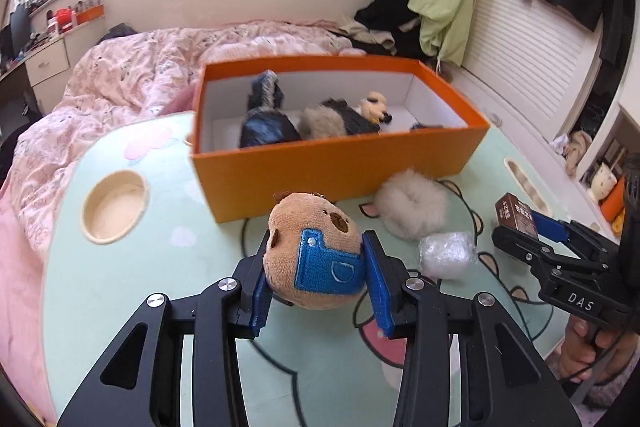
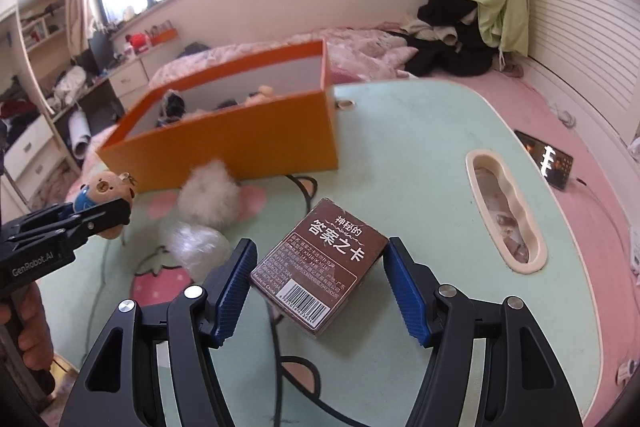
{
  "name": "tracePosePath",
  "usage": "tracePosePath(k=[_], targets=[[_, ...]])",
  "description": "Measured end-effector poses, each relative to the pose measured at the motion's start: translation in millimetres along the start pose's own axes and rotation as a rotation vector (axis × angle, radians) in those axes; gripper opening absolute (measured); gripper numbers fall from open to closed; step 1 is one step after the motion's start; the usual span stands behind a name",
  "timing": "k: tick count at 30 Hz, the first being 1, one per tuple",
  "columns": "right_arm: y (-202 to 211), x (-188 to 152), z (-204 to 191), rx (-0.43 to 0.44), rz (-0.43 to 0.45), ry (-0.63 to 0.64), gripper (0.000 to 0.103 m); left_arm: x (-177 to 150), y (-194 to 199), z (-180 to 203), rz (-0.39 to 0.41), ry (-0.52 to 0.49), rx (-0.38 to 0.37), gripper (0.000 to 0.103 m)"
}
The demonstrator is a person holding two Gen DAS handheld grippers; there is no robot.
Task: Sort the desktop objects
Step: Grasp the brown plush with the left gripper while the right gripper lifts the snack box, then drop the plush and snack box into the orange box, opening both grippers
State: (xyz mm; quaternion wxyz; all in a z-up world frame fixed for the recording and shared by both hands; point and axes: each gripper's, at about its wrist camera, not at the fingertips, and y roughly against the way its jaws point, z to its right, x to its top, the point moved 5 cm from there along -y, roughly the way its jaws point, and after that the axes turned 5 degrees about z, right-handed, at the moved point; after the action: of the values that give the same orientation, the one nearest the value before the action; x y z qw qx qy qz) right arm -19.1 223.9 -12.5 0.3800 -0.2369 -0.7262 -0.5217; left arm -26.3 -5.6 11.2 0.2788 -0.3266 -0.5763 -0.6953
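Now the capybara plush (image 1: 314,253) is clamped between the blue pads of the left gripper (image 1: 318,281), its jaws drawn in tight against its sides, and it is held clear of the mint-green table (image 1: 120,275) just in front of the orange box (image 1: 340,163). From the right wrist view the same toy (image 2: 105,193) is seen small at the frame's left edge, half covered by the black fingers around it. The brown card box (image 2: 320,263) is gripped by the right gripper (image 2: 320,287), jaws about half open, pads pressed on its two long sides; whether its underside rests on the table or is lifted cannot be told. In the left wrist view only a corner of that card box (image 1: 516,215) is shown, the rest being hidden by the gripper. Inside the orange box a dark blue furry item (image 1: 266,119) and a grey-and-black plush (image 1: 340,117) are made out, both blurred; a further dark shape at the far end is cut off by the box wall. A white fluffy puff (image 1: 412,203) and a clear plastic-wrapped ball (image 1: 446,253) are left lying on the table just beside the box. Part of a hand (image 1: 580,347) is glimpsed under the right gripper's handle, mostly out of frame.
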Motion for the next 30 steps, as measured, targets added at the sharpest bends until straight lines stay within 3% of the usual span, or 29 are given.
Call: tracePosePath(k=[4, 8, 12, 16, 20, 24, 30], targets=[[7.0, 24.3, -17.4, 0.058, 0.025, 0.027, 0.065, 28.7, 13.6, -4.8, 0.054, 0.022, -0.025, 0.042], [6.6, 70.3, -35.0, 0.07, 0.085, 0.063, 0.065, 64.4, 13.4, -1.6, 0.092, 0.005, -0.048, 0.042], [-13.4, 119.0, -46.3, 0.058, 0.114, 0.086, 0.065, 97.4, -10.0, 5.5, 0.085, -0.019, -0.044, 0.042], [-48.5, 144.3, -48.9, 0.027, 0.102, 0.077, 0.066, 118.4, -46.1, 1.7, 0.051, -0.01, -0.018, 0.044], [-71.2, 140.6, -35.8, -0.01, 0.06, 0.021, 0.071, 116.8, -65.0, -5.6, 0.01, -0.011, 0.049, 0.067], [-53.7, 122.5, -23.4, 0.005, 0.088, -0.058, 0.079, 103.4, -45.0, -10.7, 0.065, 0.015, 0.001, 0.081], [-19.2, 91.3, -20.0, -0.003, 0.1, -0.021, 0.08, 75.9, -12.5, -13.2, 0.071, 0.054, -0.038, 0.082]])
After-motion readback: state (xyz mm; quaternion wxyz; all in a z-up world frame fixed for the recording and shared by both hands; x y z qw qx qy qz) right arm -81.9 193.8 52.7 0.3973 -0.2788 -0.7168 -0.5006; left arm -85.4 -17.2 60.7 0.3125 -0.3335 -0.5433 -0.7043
